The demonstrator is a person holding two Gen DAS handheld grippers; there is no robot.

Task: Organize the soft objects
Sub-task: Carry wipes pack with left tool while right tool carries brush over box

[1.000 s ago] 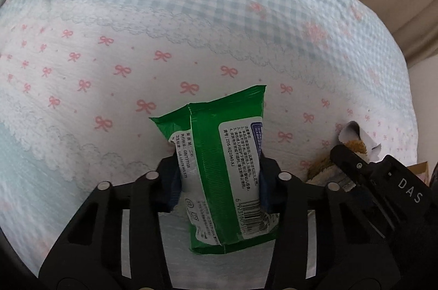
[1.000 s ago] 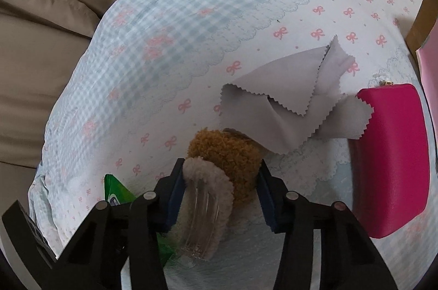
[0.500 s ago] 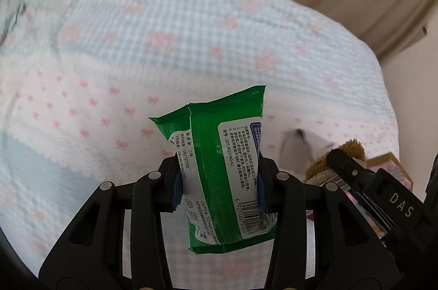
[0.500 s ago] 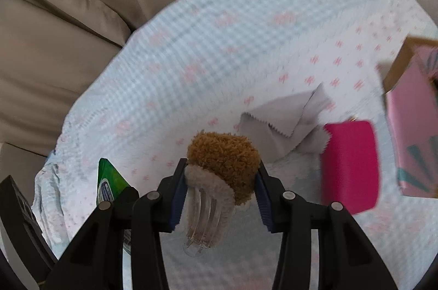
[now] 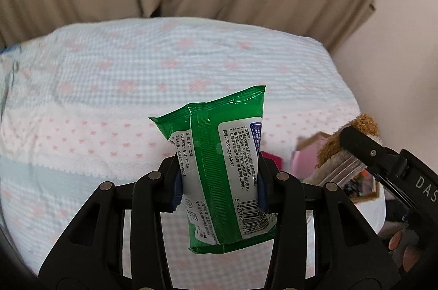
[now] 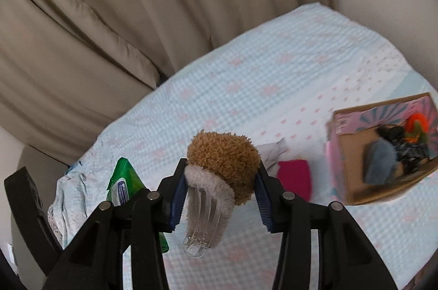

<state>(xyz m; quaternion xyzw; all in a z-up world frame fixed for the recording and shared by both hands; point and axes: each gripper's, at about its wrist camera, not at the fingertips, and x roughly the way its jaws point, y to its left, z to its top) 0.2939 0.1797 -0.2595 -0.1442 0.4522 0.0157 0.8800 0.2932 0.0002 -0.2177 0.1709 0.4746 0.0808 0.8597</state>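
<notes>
Wipes [image 5: 219,166], a slick green pack clamped in the left gripper [image 5: 219,180], could slide out above the bed [image 5: 109,71]. Plush clip [image 6: 223,166], pinched in the right gripper [image 6: 219,188], may squirm free before reaching the box [image 6: 353,169] at three o'clock.

A glossy green plastic film packet [image 5: 221,166] with a crimped, ridged seam and a smooth white printed label. A hair clip [image 6: 219,180] covered in rough, curly brown fleece with a cream fuzzy band, its teeth of clear shiny plastic. The left gripper [image 5: 219,180] and right gripper [image 6: 217,197] are matt black plastic with small metal pins and ribbed blue pads. The bedcover [image 5: 137,71] is soft, puckered checked cloth with scalloped lace-like trim. Matt beige curtains [image 6: 109,16] hang in smooth folds. A cardboard box [image 6: 383,147] is plain brown inside, printed pink paper outside, holding fuzzy cloth items. A smooth magenta case [image 6: 295,177] looks blurred.
</notes>
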